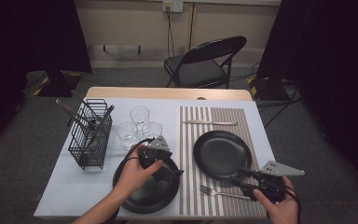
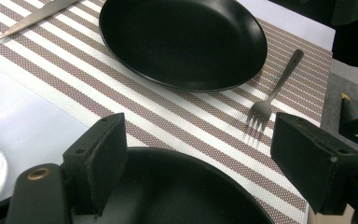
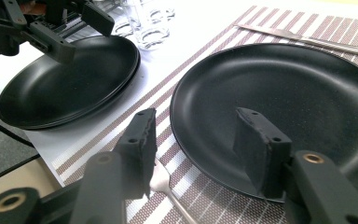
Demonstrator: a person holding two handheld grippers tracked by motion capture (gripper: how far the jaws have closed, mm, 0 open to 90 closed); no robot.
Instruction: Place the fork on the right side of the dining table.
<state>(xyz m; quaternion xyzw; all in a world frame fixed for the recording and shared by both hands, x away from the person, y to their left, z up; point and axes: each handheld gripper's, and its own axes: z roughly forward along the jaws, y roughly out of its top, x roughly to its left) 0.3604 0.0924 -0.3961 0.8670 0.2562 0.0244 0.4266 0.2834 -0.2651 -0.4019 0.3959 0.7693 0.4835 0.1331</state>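
Observation:
A black plate [image 1: 222,154] [image 2: 182,42] [image 3: 298,102] lies on the striped placemat [image 1: 193,140]. My right gripper [image 1: 240,177] [image 3: 196,116] is open at its near rim. One jaw hangs over the plate's inside, the other outside above the tines of a fork [image 1: 216,192] [image 2: 272,93] [image 3: 161,182]. The pads do not press on anything. To the left, a second black plate [image 1: 144,193] [image 2: 177,196] [image 3: 70,88] rests on the pale cloth. My left gripper [image 1: 175,171] [image 2: 200,135] hovers over its right rim, open wide with nothing between the jaws.
A knife [image 1: 210,122] [image 2: 37,16] lies along the placemat's far edge. Three clear glasses [image 1: 140,126] stand beside a black wire basket [image 1: 91,135] holding utensils at the left. A folding chair [image 1: 205,60] stands beyond the table. The table's front edge is close under both hands.

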